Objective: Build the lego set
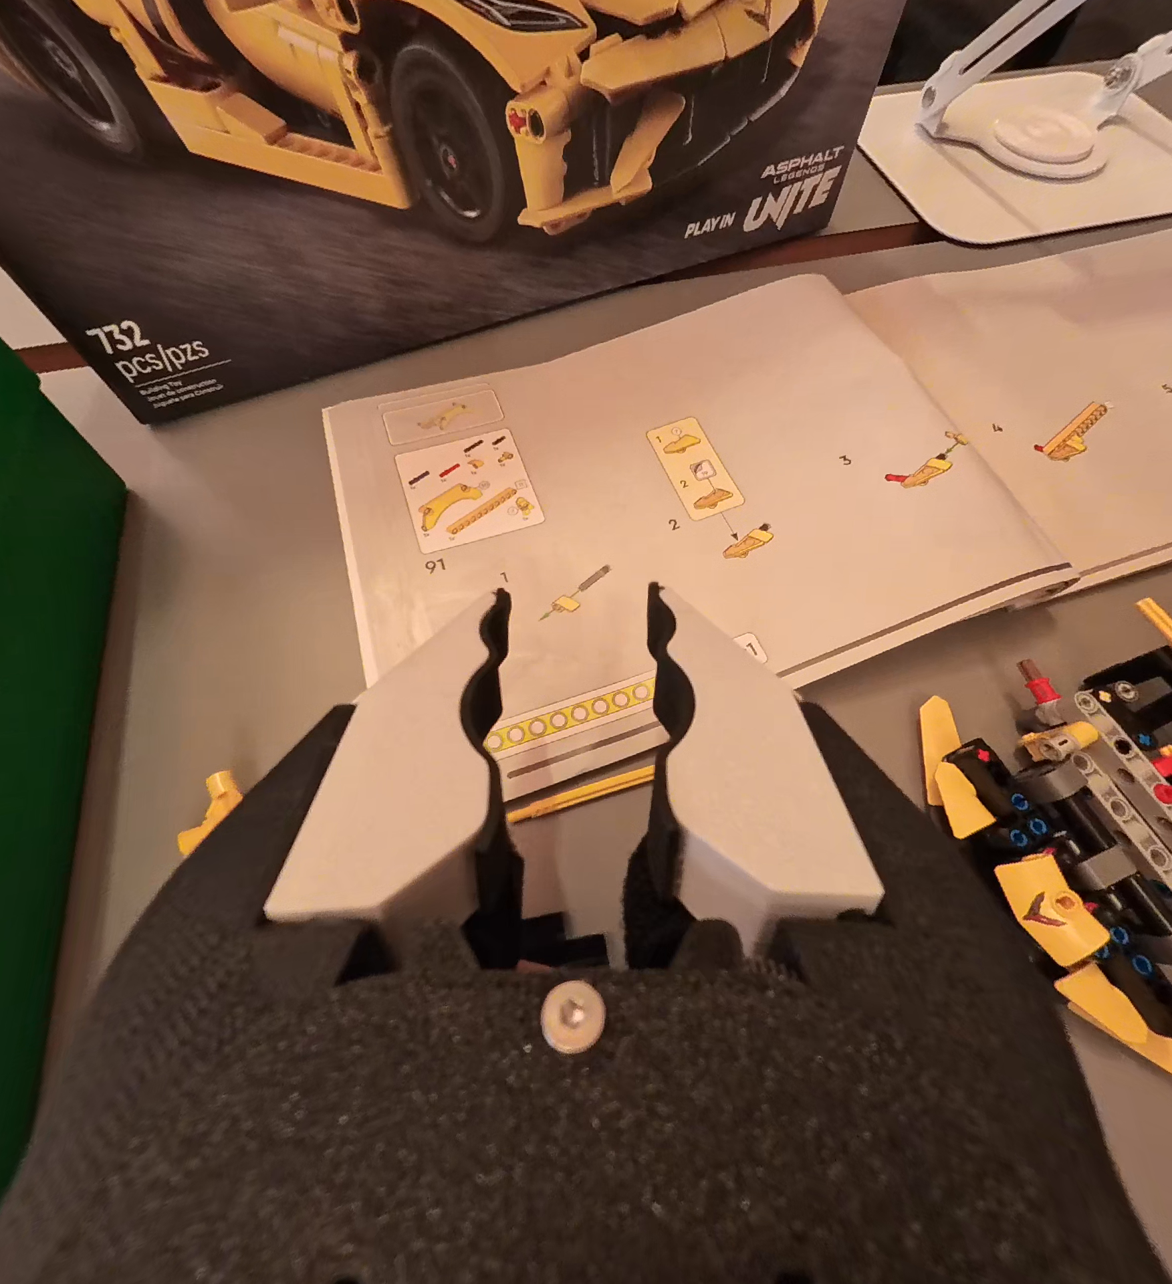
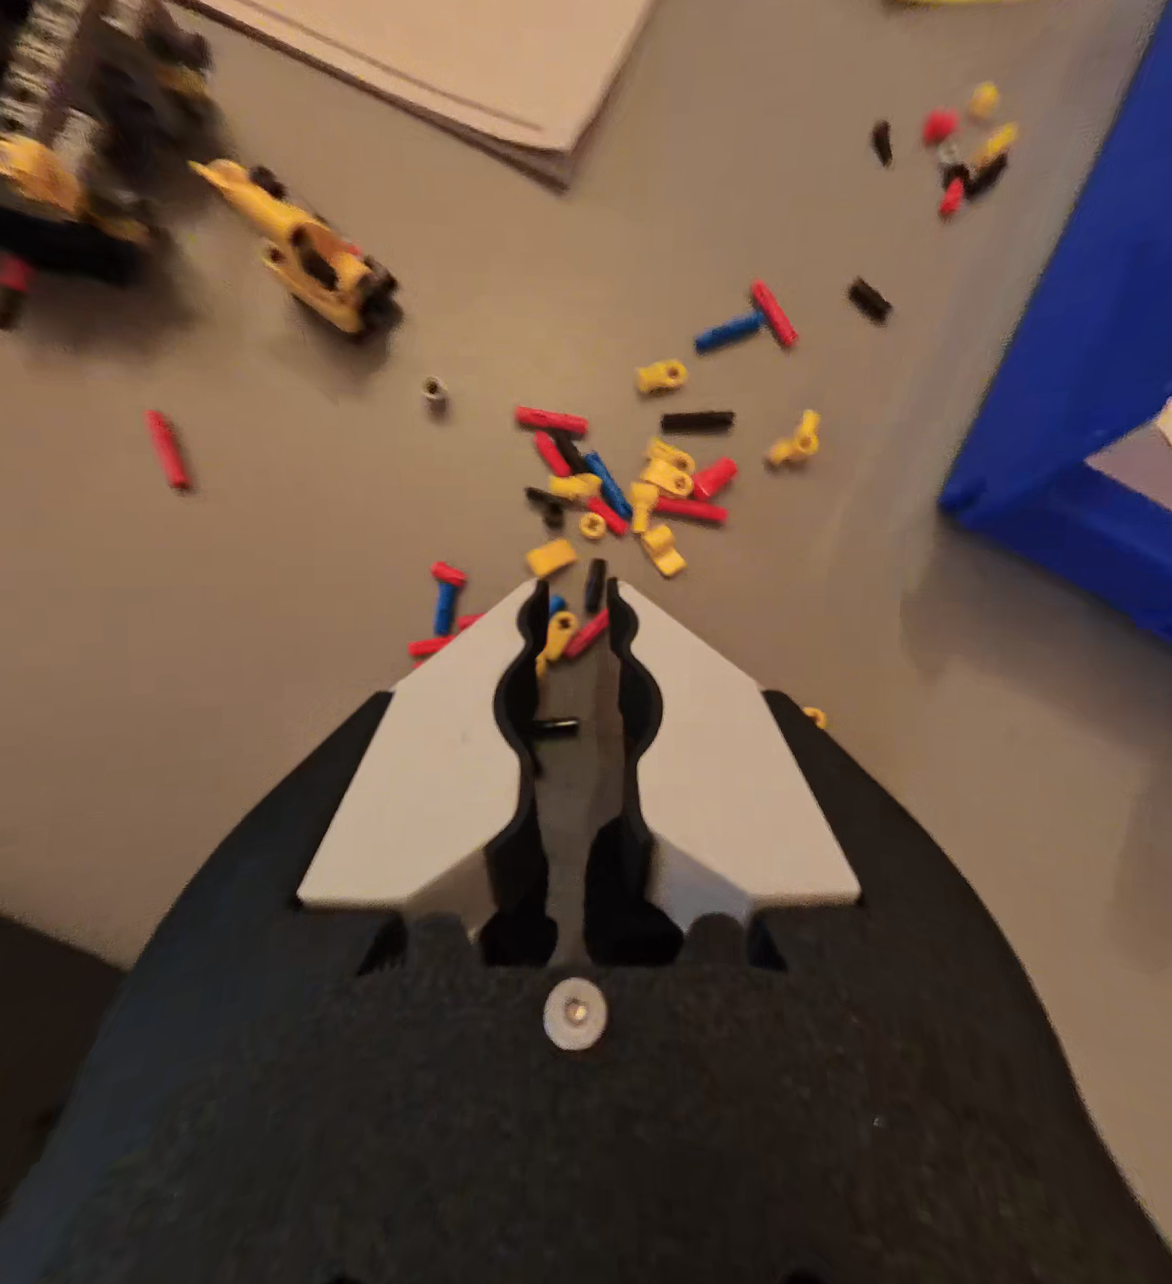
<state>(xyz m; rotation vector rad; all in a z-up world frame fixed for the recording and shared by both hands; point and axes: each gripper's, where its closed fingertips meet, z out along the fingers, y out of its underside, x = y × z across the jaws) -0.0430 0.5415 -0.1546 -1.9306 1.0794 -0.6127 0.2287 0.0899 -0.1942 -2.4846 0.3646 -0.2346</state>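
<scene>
Left wrist view: left gripper point(image 1: 576, 590) hovers over the open instruction booklet point(image 1: 638, 486), fingers spread, nothing between them.
Booklet: lies flat on the grey table point(image 1: 235, 556), spine running away to the right; pages carry numbered step drawings and print, not repeated here.
Box: the set's box point(image 1: 360, 208) lies behind the booklet, showing a yellow car picture and printed lettering.
Partial car build point(image 1: 1090, 834): right of the booklet, black, grey and yellow, long axis running from near right to far right.
Yellow axle point(image 1: 583, 792): lies at the booklet's near edge, pointing left to right.
Right wrist view: right gripper point(image 2: 574, 590) is low over a scatter of small pins and connectors point(image 2: 624, 486); fingers stand narrowly apart, and whether they pinch a piece I cannot tell.
Yellow sub-assembly point(image 2: 305, 250): far left, pointing diagonally, blurred.
Blue bin point(image 2: 1090, 313): right edge.
</scene>
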